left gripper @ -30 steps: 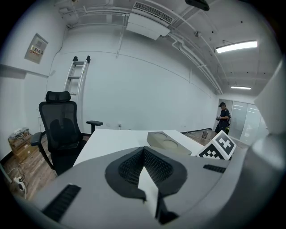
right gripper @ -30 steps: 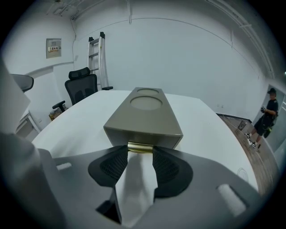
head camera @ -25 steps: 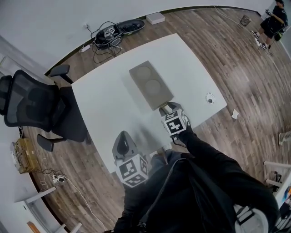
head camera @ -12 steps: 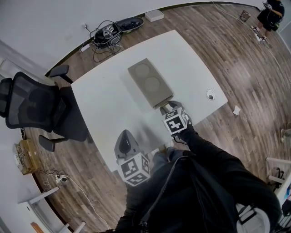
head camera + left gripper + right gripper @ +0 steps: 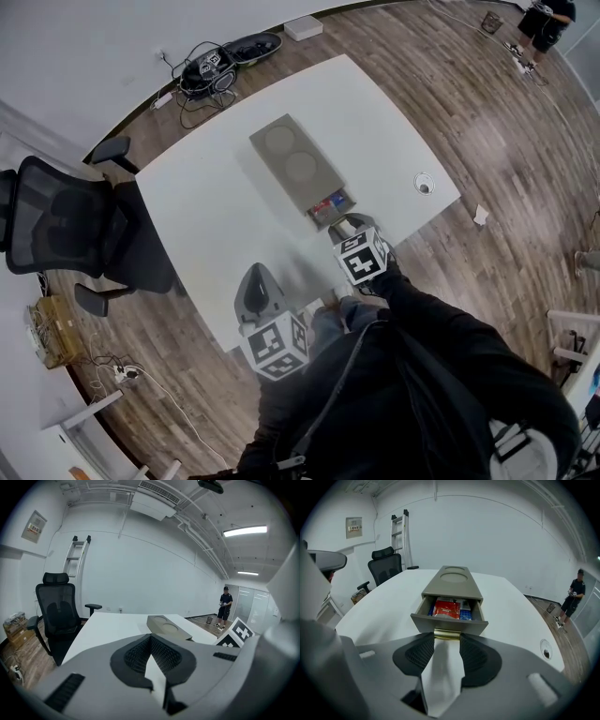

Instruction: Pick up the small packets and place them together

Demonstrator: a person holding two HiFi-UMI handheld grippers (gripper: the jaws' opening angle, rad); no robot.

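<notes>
Two grippers are in my hands. From my head camera, my left gripper (image 5: 255,279) hangs over the near part of the white table (image 5: 206,187), and my right gripper (image 5: 344,225) is at the front of a grey box (image 5: 286,159) with two round recesses in its top. The box's drawer (image 5: 319,216) stands open toward me, and the small packets (image 5: 328,202) show as red and blue inside it. A black office chair (image 5: 66,234) stands off the table's left side. In the left gripper view the pads meet at their tips with nothing between them, so that tool is closed and empty. The box lies farther along the table, well apart from it. In the right gripper view my jaws are clamped on the drawer's brass handle (image 5: 446,633), one pad against each end. Behind the drawer front a red packet (image 5: 446,608) lies in the middle, with a blue packet (image 5: 465,615) just beside it on the right, both inside the drawer.
</notes>
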